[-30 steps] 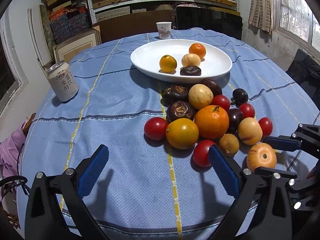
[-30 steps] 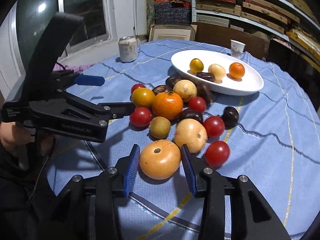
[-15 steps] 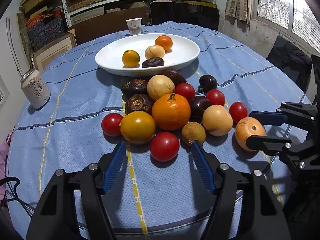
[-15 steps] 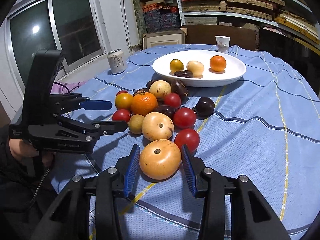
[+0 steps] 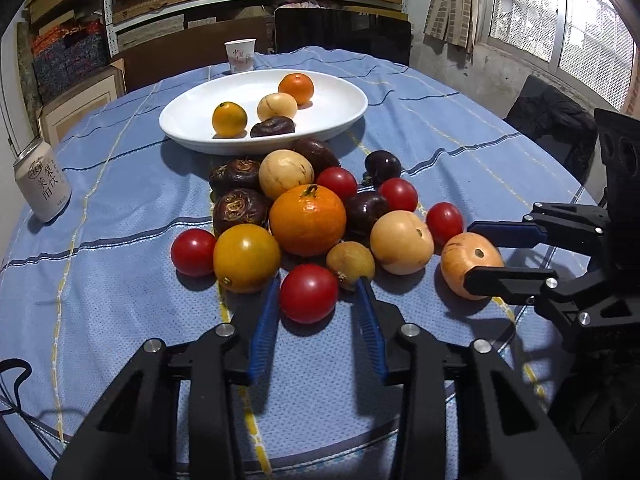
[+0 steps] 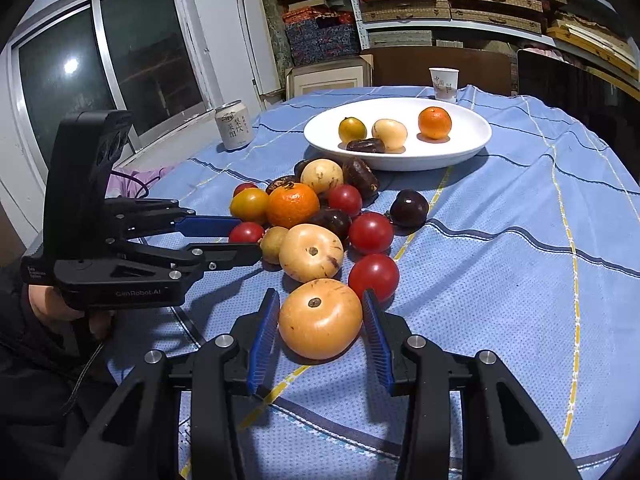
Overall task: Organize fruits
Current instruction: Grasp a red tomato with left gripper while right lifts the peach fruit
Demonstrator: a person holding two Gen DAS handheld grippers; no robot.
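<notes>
A pile of fruit lies on the blue tablecloth: a large orange [image 5: 307, 220], a yellow tomato [image 5: 246, 258], red tomatoes, dark plums and pale round fruits. Behind it a white oval plate [image 5: 340, 94] holds several fruits. My left gripper [image 5: 318, 280] straddles the nearest red tomato [image 5: 308, 292]; its jaws are closing, and a small gap still shows at the right pad. In the right wrist view, my right gripper [image 6: 320, 296] is shut on a pale orange fruit [image 6: 320, 324] resting on the cloth. The left gripper [image 6: 246, 236] reaches in from the left there.
A drink can [image 5: 42, 184] stands at the table's left edge, and a paper cup [image 5: 239, 56] stands behind the plate. Shelves of boxes line the back wall. A dark chair [image 5: 552, 120] is at the right, beyond the round table's edge. A hand [image 6: 44, 304] holds the left gripper.
My left gripper's jaws have narrowed from wide open to close around the red tomato after moving in toward the pile. My right gripper stays shut on the pale orange fruit.
</notes>
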